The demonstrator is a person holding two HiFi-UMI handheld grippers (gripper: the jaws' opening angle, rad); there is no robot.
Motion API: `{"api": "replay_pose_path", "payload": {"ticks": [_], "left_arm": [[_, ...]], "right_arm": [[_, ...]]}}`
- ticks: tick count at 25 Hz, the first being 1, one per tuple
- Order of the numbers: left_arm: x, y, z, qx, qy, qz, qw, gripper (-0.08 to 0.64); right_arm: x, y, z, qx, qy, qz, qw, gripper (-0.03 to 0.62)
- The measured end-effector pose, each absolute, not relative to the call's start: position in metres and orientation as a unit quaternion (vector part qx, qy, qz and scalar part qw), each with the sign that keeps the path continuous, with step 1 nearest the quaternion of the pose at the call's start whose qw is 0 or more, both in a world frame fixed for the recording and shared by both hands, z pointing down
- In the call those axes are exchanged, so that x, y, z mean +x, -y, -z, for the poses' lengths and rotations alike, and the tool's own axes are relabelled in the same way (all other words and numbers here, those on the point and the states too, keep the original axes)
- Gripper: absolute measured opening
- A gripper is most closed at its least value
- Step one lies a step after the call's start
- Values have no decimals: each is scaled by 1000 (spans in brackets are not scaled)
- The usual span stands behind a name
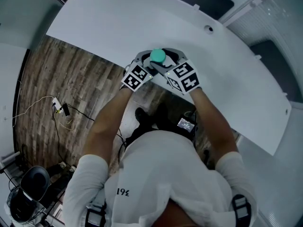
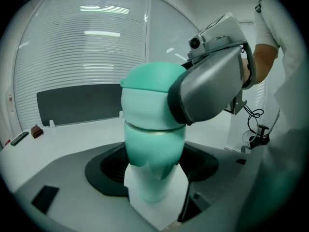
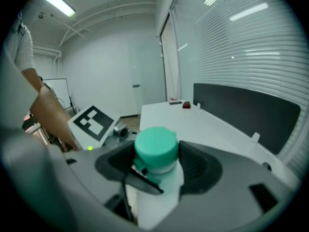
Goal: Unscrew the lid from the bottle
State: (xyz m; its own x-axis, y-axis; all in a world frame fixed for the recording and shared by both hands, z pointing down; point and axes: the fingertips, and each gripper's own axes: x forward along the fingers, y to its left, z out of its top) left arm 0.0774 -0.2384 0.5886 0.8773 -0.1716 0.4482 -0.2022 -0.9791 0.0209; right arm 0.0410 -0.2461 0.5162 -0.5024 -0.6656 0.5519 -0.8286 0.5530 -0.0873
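A bottle with a teal lid (image 1: 157,56) is held just above the near edge of the white table (image 1: 142,18), between both grippers. In the left gripper view the bottle (image 2: 154,190) stands upright in my left gripper (image 2: 153,166), which is shut on its body. My right gripper (image 2: 212,86) comes in from the right with its pad against the lid (image 2: 147,93). In the right gripper view the lid (image 3: 155,146) sits between the dark pads of my right gripper (image 3: 157,164), shut on it, with the white body (image 3: 161,197) below. The left gripper's marker cube (image 3: 91,122) shows at left.
A small red object (image 2: 36,130) and a dark flat item (image 2: 19,138) lie at the table's far end. A round hole (image 1: 209,29) is in the tabletop near its back edge. A dark panel (image 2: 77,103) backs the table. Cables (image 1: 57,108) lie on the wood floor at left.
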Motion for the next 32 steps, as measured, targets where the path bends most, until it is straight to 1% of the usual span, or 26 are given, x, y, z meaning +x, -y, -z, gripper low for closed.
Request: {"api": "replay_pose_path", "payload": {"ticks": [32], "left_arm": [[80,241,-592,968,91,-229,38,328]], "right_arm": [[46,247,-519,461,835,-180,240,295]]}}
